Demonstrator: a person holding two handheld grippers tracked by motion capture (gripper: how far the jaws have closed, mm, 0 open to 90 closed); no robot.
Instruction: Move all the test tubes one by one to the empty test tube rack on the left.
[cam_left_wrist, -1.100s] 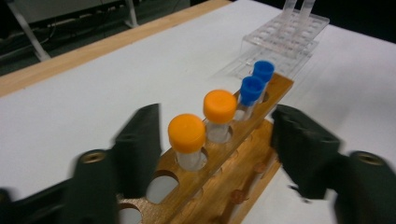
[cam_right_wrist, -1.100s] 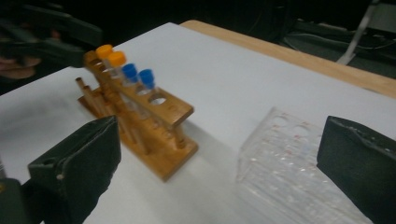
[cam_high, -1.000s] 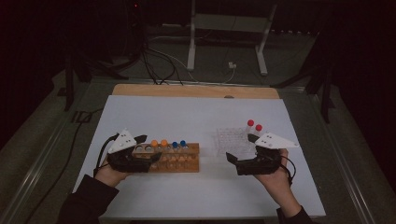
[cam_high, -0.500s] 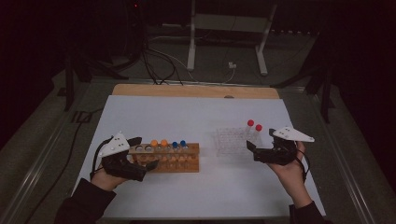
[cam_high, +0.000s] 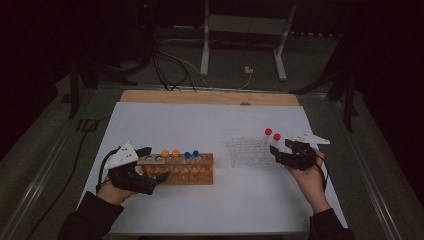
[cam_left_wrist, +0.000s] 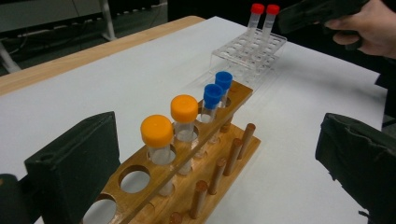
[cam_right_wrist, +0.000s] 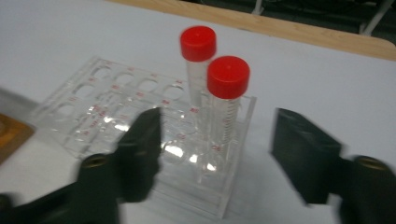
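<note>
left gripper (cam_high: 150, 165): jaws wide, straddling wooden rack (cam_high: 177, 170) end near table's front-left
right gripper (cam_right_wrist: 215, 154): jaws just closing, nearer red-capped tube (cam_right_wrist: 226, 105) between, not touching
clear rack (cam_high: 247, 152): right of centre

My high view is dim, dark beyond the white table (cam_high: 210, 125). My right gripper view is blurred, perhaps from motion; the clear rack (cam_right_wrist: 140, 116) glares.

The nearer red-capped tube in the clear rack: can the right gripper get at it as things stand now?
Probably yes. The right gripper faces the nearer red-capped tube with its jaws apart on either side, having just been closing; nothing stands between them and the tube.
</note>
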